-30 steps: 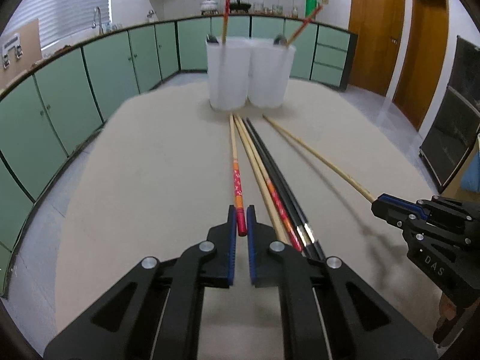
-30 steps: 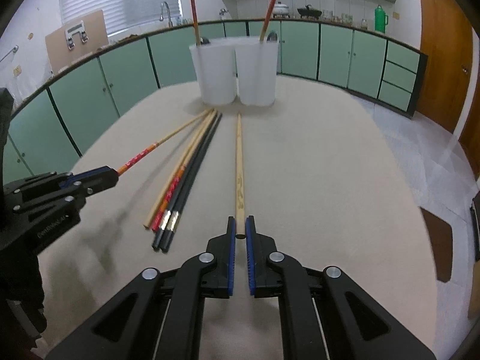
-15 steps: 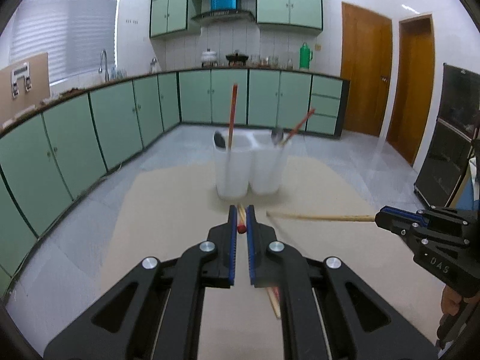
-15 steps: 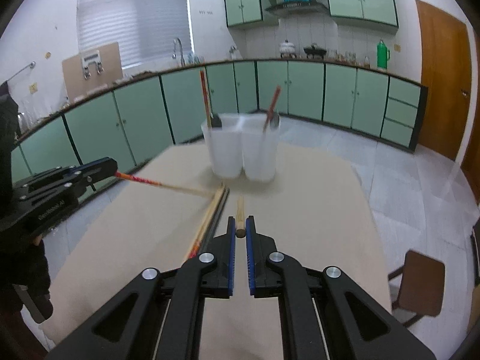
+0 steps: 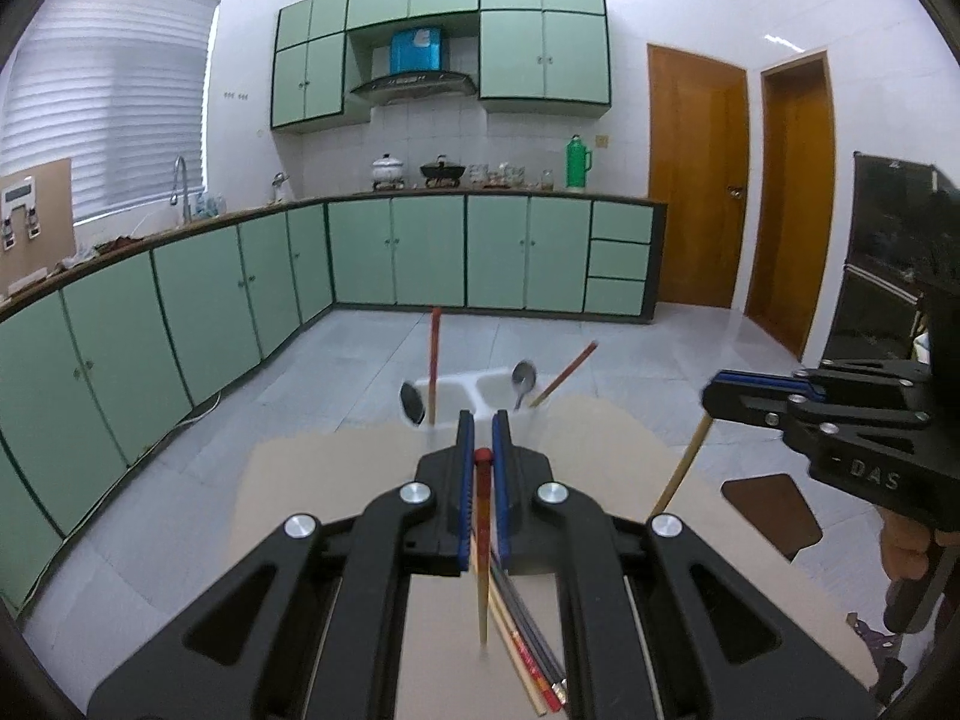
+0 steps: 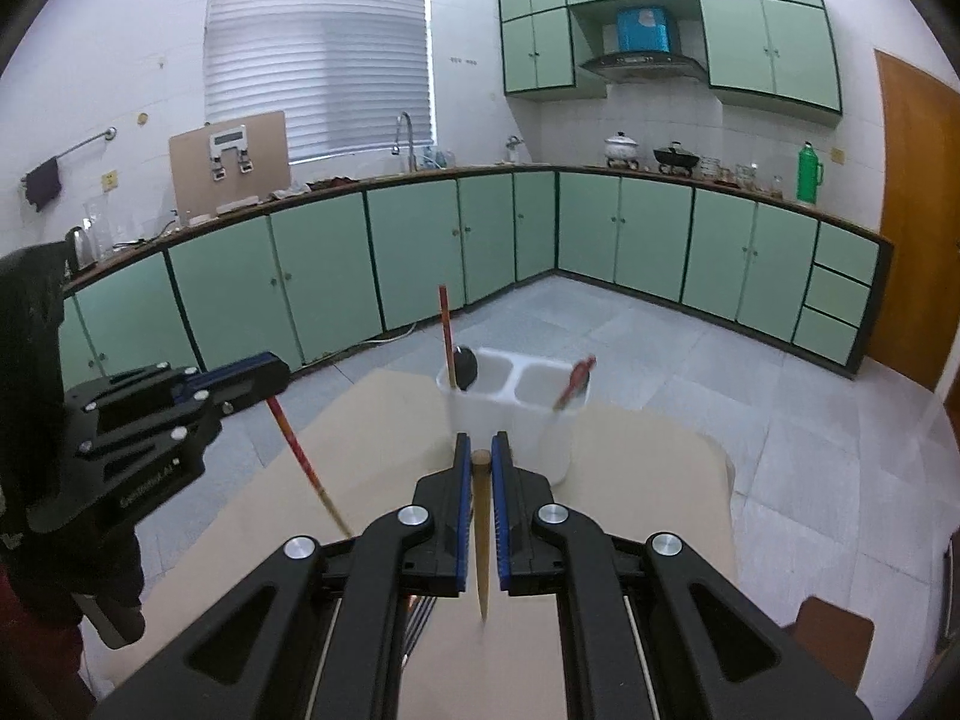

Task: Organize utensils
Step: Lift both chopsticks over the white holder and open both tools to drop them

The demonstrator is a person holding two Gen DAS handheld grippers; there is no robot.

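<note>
Both grippers have risen off the counter (image 6: 648, 438) since a second ago, each carrying a chopstick that then lay flat on the beige surface. In the left wrist view, the left gripper (image 5: 483, 438) pinches the red-tipped chopstick (image 5: 482, 546) by its top end, the stick hanging down clear of the counter. The right gripper (image 6: 482, 459) is likewise pressed onto the plain wooden chopstick (image 6: 482, 546), which dangles below its fingers. Several loose chopsticks (image 5: 528, 654), pale, red and black, lie bundled on the counter beneath the left gripper. Beyond stands the white two-compartment holder (image 6: 510, 420): its left compartment holds a red chopstick (image 6: 445, 330) and a dark spoon (image 6: 465, 363), its right a slanted red chopstick (image 6: 575, 384) and, in the left wrist view, a metal spoon (image 5: 523, 378). Green kitchen cabinets (image 6: 420, 252) line the walls behind.
</note>
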